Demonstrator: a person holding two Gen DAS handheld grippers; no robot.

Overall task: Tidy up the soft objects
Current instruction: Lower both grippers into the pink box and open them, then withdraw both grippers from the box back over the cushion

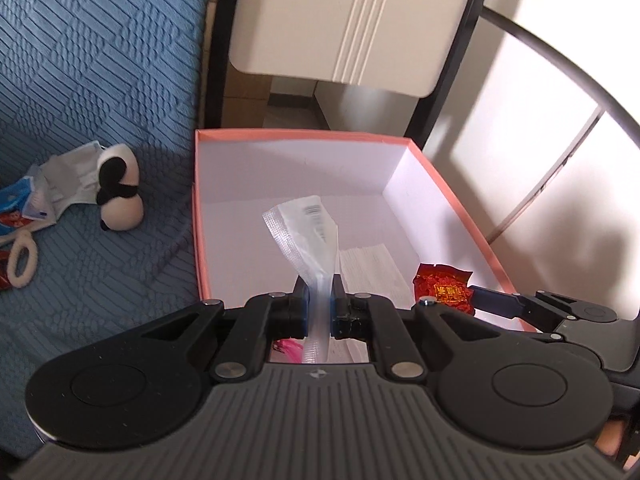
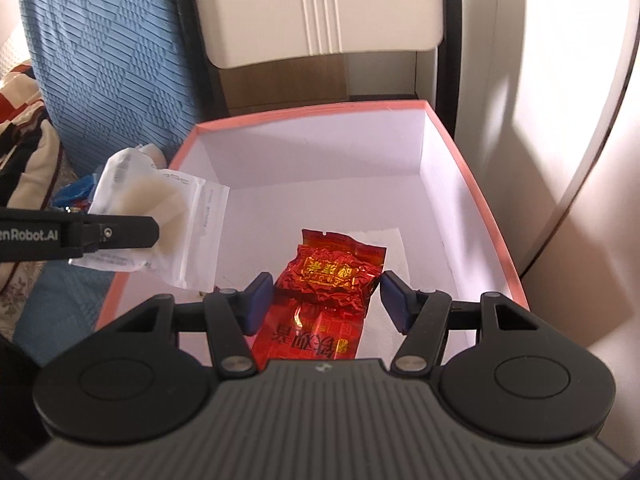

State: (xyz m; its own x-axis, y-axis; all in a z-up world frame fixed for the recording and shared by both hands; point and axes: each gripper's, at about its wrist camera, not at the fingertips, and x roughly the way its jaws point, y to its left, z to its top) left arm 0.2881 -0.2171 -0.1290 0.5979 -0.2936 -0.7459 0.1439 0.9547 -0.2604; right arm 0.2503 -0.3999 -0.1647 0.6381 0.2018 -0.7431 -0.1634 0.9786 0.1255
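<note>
A pink-rimmed white box [image 1: 300, 133] stands open beside the blue bed. My left gripper [image 1: 320, 304] is shut on a translucent white pouch [image 1: 308, 224], which hangs over the box's near left part; the right wrist view shows the pouch [image 2: 160, 216] at the box's left rim [image 2: 312, 111]. My right gripper [image 2: 326, 304] holds a crinkled red foil packet [image 2: 332, 276] between its blue pads, low over the box floor. From the left wrist view the red packet [image 1: 440, 288] is at the box's near right. A white folded sheet [image 1: 372, 268] lies on the box floor.
On the blue bedspread [image 1: 100, 80] left of the box lie a black-and-white plush toy [image 1: 120, 188], a white ring [image 1: 22, 258], and blue and red packets [image 1: 16, 200]. A cream chair back [image 1: 348, 20] in a black frame stands behind the box.
</note>
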